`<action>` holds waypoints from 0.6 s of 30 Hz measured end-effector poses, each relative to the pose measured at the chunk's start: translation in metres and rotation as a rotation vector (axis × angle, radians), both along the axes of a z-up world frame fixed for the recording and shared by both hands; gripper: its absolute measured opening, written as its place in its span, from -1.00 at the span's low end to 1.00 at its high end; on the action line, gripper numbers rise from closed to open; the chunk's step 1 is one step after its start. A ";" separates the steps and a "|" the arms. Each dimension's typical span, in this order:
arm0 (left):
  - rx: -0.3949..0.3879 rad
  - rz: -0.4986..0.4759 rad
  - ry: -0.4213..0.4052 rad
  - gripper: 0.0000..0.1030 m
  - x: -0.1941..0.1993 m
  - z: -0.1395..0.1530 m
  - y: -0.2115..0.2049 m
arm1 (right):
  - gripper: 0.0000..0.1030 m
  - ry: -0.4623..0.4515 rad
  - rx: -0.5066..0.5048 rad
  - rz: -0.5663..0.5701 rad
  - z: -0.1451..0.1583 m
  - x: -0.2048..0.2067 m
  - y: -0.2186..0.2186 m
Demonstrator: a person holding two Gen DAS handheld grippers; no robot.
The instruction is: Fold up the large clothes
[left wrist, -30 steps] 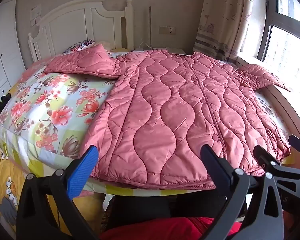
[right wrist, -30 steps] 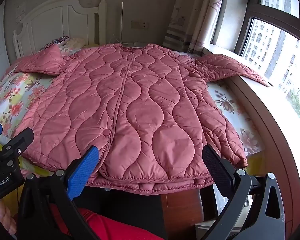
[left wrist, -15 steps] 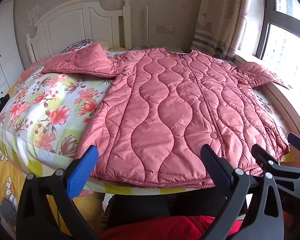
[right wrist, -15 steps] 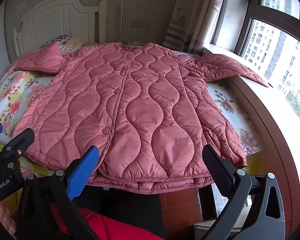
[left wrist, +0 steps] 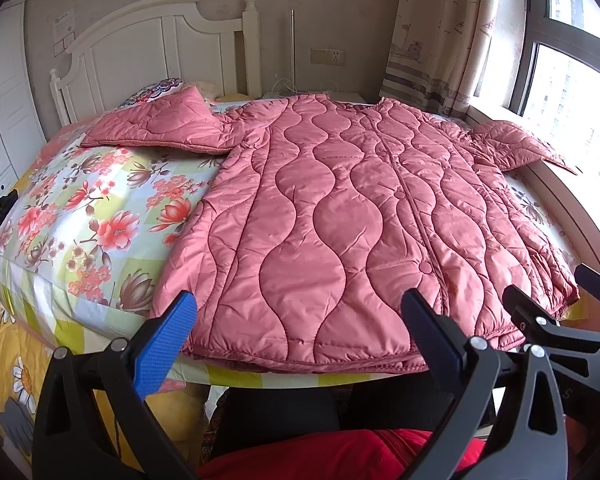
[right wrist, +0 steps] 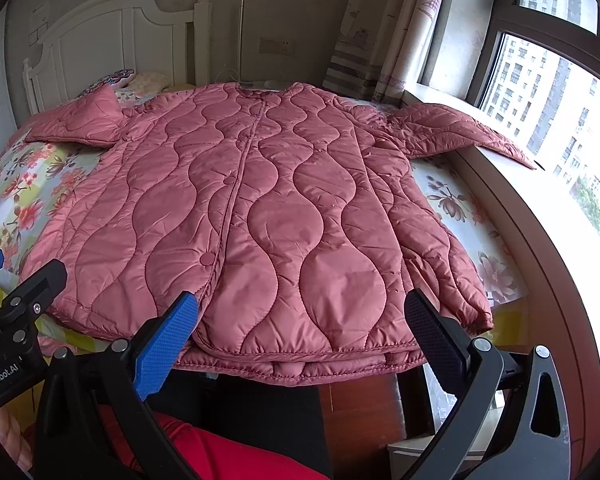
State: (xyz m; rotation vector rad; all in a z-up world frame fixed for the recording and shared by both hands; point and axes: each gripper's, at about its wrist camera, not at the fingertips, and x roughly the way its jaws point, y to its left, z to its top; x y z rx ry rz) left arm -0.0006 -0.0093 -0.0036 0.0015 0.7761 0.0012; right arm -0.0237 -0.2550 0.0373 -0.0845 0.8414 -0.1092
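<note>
So, the pink coat [left wrist: 332, 224] lies lengthwise away from you on the bed [left wrist: 92, 216], hem nearest. Left tongs [left wrist: 300, 328] & right tongs [right wrist: 300, 324] both gape wide, empty, just before the hem, approx. equally near.

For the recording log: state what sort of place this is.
A home bedroom, most likely. A pink quilted coat lies spread on a bed with a floral sheet and a white headboard, next to a curtained window.

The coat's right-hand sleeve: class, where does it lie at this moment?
In the right wrist view, the sleeve stretches off the pink quilted coat toward the right, its cuff end resting on the window sill below the curtain.
</note>
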 end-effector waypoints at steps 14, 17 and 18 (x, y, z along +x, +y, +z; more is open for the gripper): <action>-0.005 -0.002 0.003 0.96 0.000 -0.001 -0.001 | 0.91 0.015 -0.003 0.000 -0.003 0.001 0.001; -0.005 -0.002 0.003 0.96 0.000 -0.001 -0.001 | 0.91 0.018 -0.003 0.000 -0.004 0.002 0.001; -0.005 -0.001 0.002 0.96 0.000 -0.002 -0.002 | 0.91 0.018 -0.003 0.000 -0.004 0.001 0.001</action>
